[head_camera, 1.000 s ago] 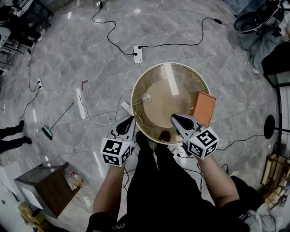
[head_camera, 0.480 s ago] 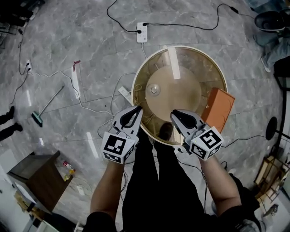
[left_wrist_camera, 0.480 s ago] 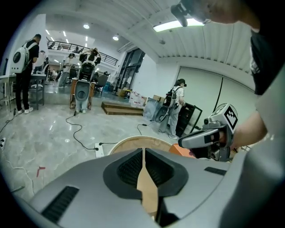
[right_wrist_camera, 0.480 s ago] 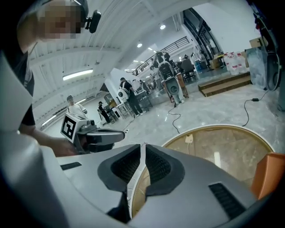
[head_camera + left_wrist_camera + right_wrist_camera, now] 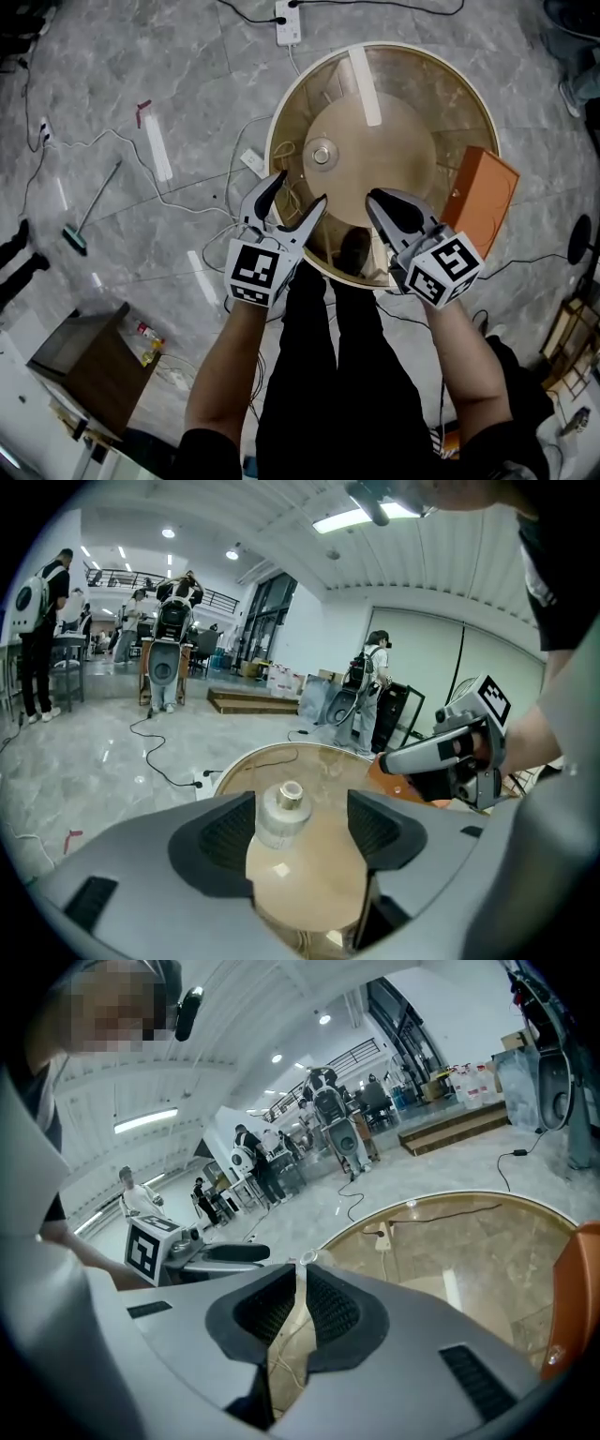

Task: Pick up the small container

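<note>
Over the table [image 5: 403, 112], the left claw's [image 5: 298, 192] jaws have just opened, empty.

Atop round table [image 5: 441, 103] (glass): small container [image 5: 322, 153]

You look down on a round glass table [image 5: 422, 94]. An orange box [image 5: 483, 202] sits at its right edge, a white power strip [image 5: 287, 13] lies beyond it, and a broom [image 5: 89, 211] lies well to its left.
</note>
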The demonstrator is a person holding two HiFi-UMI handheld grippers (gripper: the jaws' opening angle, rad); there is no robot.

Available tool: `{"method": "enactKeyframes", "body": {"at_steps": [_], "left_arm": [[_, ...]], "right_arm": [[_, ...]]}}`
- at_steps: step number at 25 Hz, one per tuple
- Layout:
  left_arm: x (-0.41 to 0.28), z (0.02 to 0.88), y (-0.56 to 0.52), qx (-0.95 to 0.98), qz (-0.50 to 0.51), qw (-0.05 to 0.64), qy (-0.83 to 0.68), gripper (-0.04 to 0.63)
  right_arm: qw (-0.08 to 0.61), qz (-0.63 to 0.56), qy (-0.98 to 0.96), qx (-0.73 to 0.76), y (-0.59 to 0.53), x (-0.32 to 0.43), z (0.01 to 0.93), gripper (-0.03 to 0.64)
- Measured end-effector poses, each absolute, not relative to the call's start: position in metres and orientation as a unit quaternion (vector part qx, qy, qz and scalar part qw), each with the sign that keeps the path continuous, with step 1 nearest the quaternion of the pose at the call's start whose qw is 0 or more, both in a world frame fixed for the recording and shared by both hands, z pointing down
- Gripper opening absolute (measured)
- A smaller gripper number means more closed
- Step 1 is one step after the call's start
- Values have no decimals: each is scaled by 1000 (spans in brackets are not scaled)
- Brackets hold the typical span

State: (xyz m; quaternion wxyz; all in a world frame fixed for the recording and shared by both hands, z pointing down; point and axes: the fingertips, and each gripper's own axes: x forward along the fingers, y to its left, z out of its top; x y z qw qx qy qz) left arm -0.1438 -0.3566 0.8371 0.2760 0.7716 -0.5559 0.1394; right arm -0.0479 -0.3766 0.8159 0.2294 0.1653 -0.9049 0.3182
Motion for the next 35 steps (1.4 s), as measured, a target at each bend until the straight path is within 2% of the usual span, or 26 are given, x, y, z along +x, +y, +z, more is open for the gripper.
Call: {"method": "enactKeyframes", "body": {"at_steps": [3,15,26,29,35], "left_arm": [[-133,858,-364,779,135,276,-547,340],[-119,936,-401,766,173,235,-573,396],[-113,955,-426,766,223,204,-567,394],[-117,957,-432,757,223,205,-579,348],[-118,959,-434,756,226,207,-578,346]], "right_arm": [[227,319,-907,156,-373,-46,823,51],[217,369,-885,182,-359,0,882,49],[211,394,-870,208,-357,37,898,49],[214,398,-867,211,-355,44,902,49],[212,402,-866,209,-354,48,903,49]]}}
